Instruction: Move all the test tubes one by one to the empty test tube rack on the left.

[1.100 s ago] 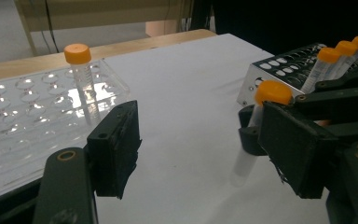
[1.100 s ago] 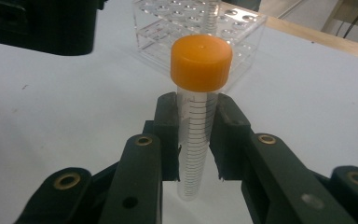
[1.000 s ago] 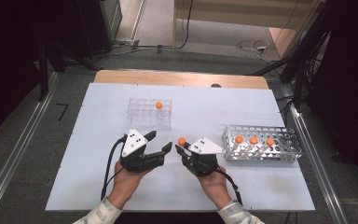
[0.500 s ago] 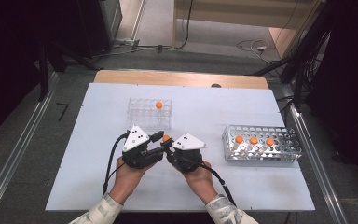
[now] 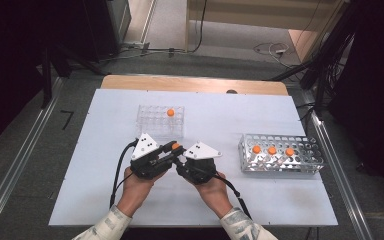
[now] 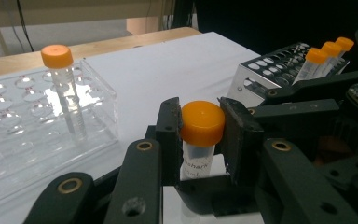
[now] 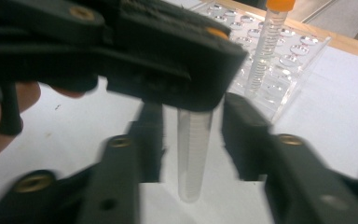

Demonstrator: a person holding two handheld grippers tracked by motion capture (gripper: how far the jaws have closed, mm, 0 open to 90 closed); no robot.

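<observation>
One tube, clear, orange cap | left tongs gripping it | right tongs opening, apart.

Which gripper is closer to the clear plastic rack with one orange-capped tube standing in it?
Left. The left gripper sits just in front of the clear plastic rack, clamped on an orange-capped tube. The right gripper sits a little farther off, its jaws apart beside that tube's body.

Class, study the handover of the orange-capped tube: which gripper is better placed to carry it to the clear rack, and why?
Left. The left gripper clamps the tube at its cap; the right gripper has just opened around it.
</observation>
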